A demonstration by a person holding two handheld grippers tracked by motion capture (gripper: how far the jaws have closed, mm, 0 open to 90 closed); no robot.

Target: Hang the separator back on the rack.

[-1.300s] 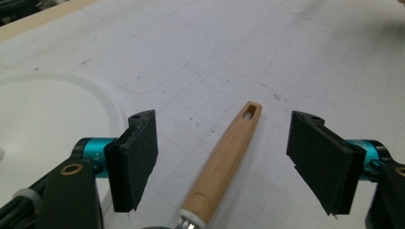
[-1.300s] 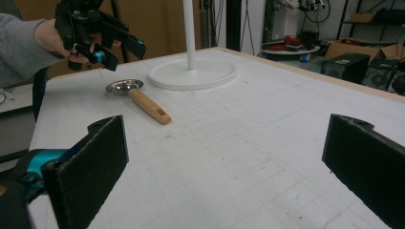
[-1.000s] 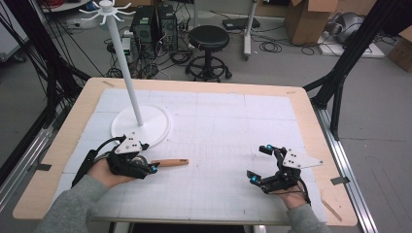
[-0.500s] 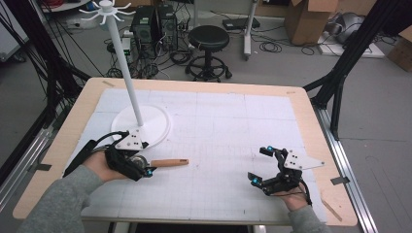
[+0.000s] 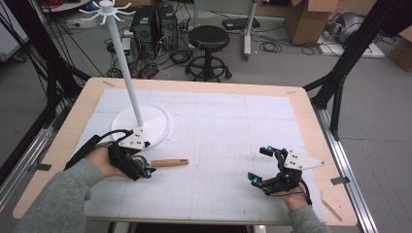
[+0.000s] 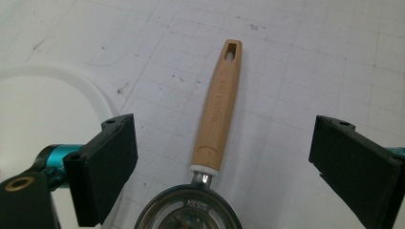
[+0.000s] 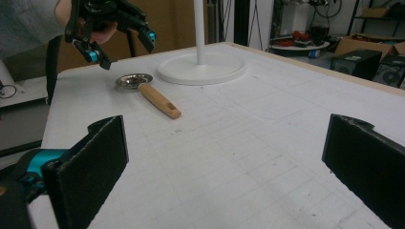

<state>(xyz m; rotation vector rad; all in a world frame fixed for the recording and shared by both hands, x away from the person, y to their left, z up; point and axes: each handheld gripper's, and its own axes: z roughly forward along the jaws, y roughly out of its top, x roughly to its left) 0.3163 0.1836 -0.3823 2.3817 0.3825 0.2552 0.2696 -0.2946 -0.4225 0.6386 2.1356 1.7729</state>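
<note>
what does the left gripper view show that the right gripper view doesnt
Left gripper view alone: the lettering and hanging slot on the strainer's handle, seen close from above, between that hand-held gripper's open jaws. Right gripper view alone: the stand's pole, the left hand-held gripper hovering over the bowl, and shelves behind. Both: the strainer, the white base and the gridded mat.

Counter with white gridded mat; stand base near left edge, wooden-handled strainer lay beside it.
</note>
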